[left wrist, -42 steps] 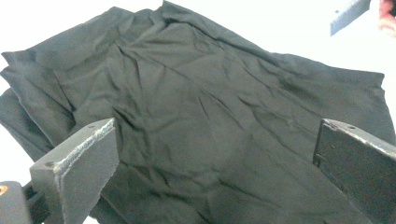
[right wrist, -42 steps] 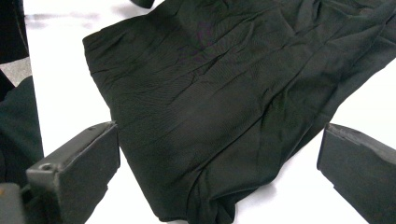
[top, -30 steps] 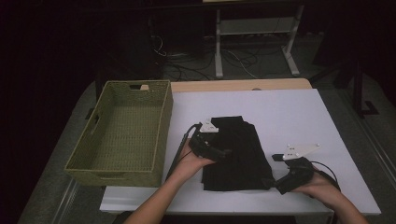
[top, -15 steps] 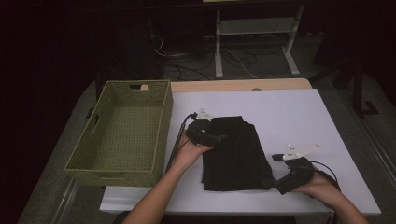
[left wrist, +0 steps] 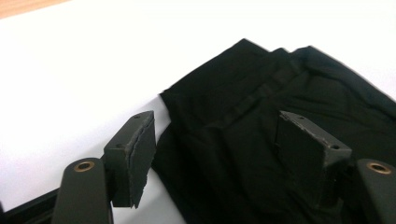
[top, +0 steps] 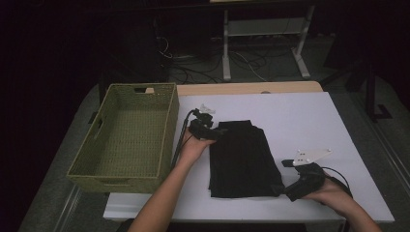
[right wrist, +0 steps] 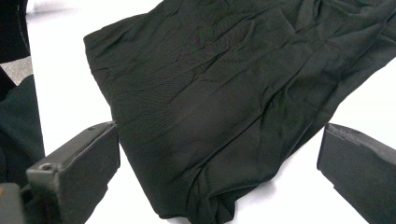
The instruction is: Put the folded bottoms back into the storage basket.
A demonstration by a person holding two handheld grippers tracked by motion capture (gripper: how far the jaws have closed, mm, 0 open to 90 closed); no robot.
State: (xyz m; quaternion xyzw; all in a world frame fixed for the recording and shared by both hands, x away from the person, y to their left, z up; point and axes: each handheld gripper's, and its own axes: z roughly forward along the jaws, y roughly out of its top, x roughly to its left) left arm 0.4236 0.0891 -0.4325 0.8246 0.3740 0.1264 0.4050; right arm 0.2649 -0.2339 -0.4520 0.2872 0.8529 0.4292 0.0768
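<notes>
Garment: a folded black cloth [top: 241, 159] is seen lying flat on the white table [top: 300, 121], just right of the woven basket [top: 126, 135].
Left gripper [left wrist: 229, 154]: jaws are held wide, astride the far left corner.
Right gripper [right wrist: 219, 182]: jaws are spread wide at the near right corner.
Handling: judged soft, light and limp; sagging is expected unless layered corners are pinched.

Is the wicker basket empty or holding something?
Empty: the high view shows the basket's bare woven floor, and the black garment lies on the table beside it.
</notes>
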